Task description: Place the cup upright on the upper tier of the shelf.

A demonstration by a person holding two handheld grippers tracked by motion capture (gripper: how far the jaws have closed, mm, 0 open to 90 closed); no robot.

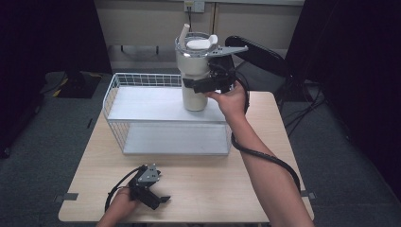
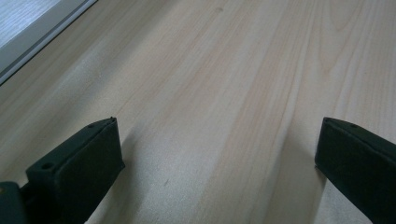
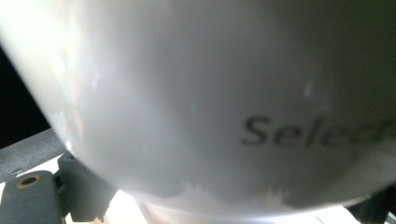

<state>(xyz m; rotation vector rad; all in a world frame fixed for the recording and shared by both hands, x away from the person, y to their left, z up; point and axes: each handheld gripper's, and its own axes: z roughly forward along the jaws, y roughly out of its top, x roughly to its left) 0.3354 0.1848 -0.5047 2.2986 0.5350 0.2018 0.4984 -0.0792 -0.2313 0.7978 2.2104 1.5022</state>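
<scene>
- The room around is lying dark at both sides, with grey carpet (image 1: 56, 127) underfoot, a pale wall panel at the back and a black chair (image 1: 257, 52) standing just behind the far right corner.
- A light wooden bench (image 1: 208, 184) is carrying everything; its grain is running under the left gripper in that gripper's own view.
- A white wire shelf rack (image 1: 142, 111) is sitting on the far half of the bench, with two flat tiers.
- A tall cream tumbler (image 1: 195, 71) with a clear lid and a straw is standing upright at the right end of the rack's top tier.
- The right gripper (image 1: 208, 85) is reaching in from the tumbler's right side, its jaws clasping the tumbler's lower body; up close the cup wall (image 3: 201, 102) is pressing between them, printed letters showing.
- The left gripper (image 1: 158, 198) is resting low over the near left of the bench, well apart from the rack, its jaws spread wide with nothing between them.
</scene>
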